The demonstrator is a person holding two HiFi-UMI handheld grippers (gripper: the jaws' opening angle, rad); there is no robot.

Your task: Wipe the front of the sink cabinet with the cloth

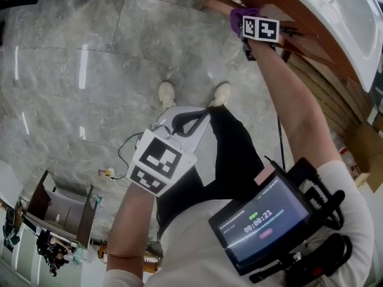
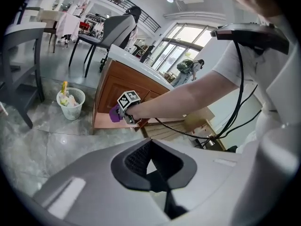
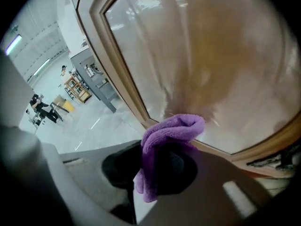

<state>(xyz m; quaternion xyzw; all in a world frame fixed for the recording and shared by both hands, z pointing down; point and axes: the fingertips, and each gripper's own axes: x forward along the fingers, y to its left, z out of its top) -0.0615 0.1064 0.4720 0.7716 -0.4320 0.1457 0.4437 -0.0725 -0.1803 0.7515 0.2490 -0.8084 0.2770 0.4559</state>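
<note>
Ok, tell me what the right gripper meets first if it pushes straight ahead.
The right gripper carries a purple fluffy cloth, which would press first into the glossy brown wooden cabinet door panel, seemingly close.

The purple fuzzy cloth [image 3: 171, 135] is bunched up and pinched in my right gripper [image 3: 155, 171], with its folded end poking out against the cabinet front [image 3: 211, 55]. That front is a glossy brown wood door panel with a lighter raised frame. The cloth sits at the panel's lower edge, right by the frame.
</note>
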